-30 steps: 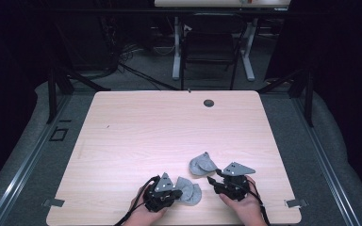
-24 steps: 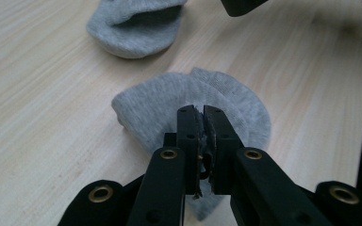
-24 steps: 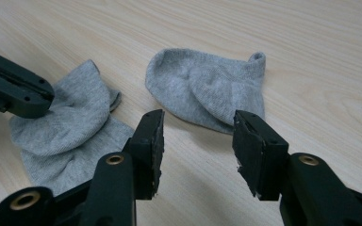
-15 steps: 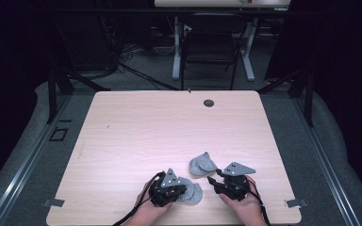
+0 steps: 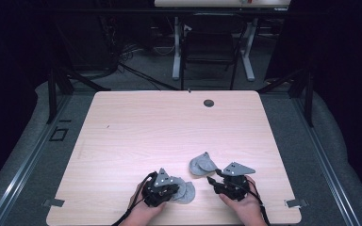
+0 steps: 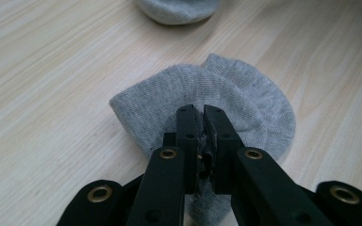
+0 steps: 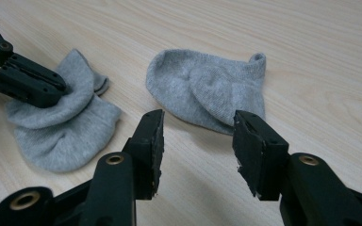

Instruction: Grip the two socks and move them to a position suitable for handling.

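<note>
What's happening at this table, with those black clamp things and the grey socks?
A person holds a clamp-like gripper in each hand. The left gripper is shut on one grey sock, pinching its fabric against the table. The right gripper is open, poised just short of the second sock, which lies loose on the wood.

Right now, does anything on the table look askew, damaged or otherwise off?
Nothing damaged or spilled. The near sock is bunched and folded over where the left gripper pinches it, not lying flat. The other sock lies loose with its cuff curled up, ahead of the open right gripper. The table looks normal.
</note>
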Demonstrator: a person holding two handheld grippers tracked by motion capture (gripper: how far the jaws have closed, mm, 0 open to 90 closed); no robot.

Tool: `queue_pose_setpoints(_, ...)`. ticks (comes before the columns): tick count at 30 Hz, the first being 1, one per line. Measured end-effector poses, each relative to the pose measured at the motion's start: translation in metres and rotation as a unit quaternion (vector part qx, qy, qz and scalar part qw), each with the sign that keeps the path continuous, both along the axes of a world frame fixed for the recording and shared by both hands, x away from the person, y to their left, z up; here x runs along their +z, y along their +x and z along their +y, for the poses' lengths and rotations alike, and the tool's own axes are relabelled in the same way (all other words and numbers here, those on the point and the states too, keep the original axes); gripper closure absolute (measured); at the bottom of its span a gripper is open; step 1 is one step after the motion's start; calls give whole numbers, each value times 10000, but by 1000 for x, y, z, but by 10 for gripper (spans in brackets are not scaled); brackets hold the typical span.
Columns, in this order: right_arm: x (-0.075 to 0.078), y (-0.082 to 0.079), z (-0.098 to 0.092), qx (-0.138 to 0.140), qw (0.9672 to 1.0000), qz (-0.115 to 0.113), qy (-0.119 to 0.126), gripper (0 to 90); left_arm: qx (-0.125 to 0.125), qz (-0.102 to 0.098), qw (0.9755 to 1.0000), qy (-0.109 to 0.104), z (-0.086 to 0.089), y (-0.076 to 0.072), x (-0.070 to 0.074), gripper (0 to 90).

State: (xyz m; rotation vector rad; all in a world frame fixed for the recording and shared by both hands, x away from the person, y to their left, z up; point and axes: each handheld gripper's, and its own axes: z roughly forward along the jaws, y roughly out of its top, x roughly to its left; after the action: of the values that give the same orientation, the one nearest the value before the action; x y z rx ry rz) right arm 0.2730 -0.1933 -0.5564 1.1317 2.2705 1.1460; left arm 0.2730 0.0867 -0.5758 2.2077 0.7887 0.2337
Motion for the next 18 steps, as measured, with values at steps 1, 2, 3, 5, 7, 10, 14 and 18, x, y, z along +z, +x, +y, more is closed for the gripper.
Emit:
queue_pose_setpoints(1, 0, 0, 0, -8, 10000, -8, 2, 533, 20, 33, 10000, 9, 2, -1, 0, 853)
queue_pose_setpoints(2, 0, 0, 0, -9, 10000, -8, 3, 533, 47, 27, 10000, 22, 5, -1, 1, 852)
queue_pose_setpoints(3, 0, 0, 0, -8, 10000, -8, 4, 533, 74, 22, 10000, 33, 6, -2, 1, 852)
queue_pose_setpoints(5, 0, 0, 0, -10, 10000, -15, 16, 534, 127, 42, 9999, 46, 9, -4, 1, 852)
queue_pose_setpoints(7, 0, -1, 0, 13, 10000, -36, 24, 533, 156, 36, 9998, 83, 13, -6, 2, 850)
queue_pose_setpoints(10, 0, -1, 1, 14, 10000, -49, 15, 534, 202, 52, 9997, 97, 17, -9, 2, 849)
queue_pose_setpoints(14, 0, -1, 1, 2, 10000, -61, 14, 535, 301, 86, 9995, 81, 21, -13, 2, 848)
queue_pose_setpoints(18, 3, -2, 0, 8, 9998, -167, 56, 549, 330, 124, 9994, 42, 25, -16, 2, 845)
